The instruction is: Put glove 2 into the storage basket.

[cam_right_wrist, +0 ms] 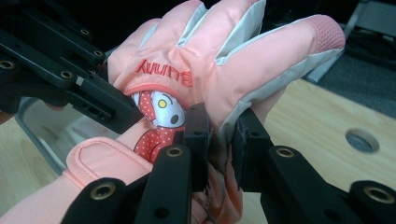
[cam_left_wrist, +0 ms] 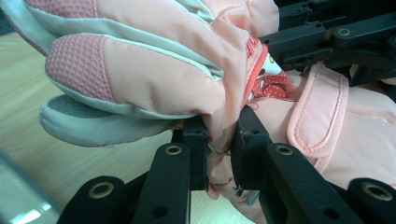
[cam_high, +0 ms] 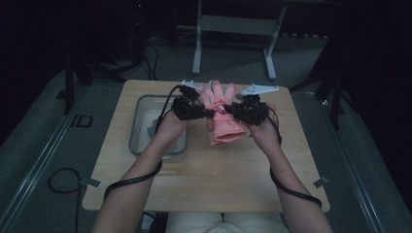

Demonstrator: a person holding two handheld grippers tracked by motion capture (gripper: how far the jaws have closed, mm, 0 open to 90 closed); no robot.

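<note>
A pink padded glove [cam_high: 222, 116] with grey finger panels and a cartoon patch hangs above the wooden table [cam_high: 204, 170], held from both sides. My left gripper [cam_high: 206, 113] is shut on the glove's left edge near the wrist; its jaws pinch a fold of pink fabric [cam_left_wrist: 219, 140]. My right gripper [cam_high: 232, 110] is shut on the opposite edge, with the glove's fabric [cam_right_wrist: 222, 126] squeezed between its pads. The fingers [cam_high: 219, 90] point away from the person and the cuff [cam_high: 226, 136] hangs toward them. In the right gripper view the left gripper's black jaws reach in from the left.
A clear plastic bin [cam_high: 145, 121] sits on the table's left part, under the left hand. Black cables [cam_high: 131, 180] trail from both grippers along the forearms. A round hole [cam_right_wrist: 362, 140] is in the tabletop. A metal stand [cam_high: 233, 29] rises behind the table.
</note>
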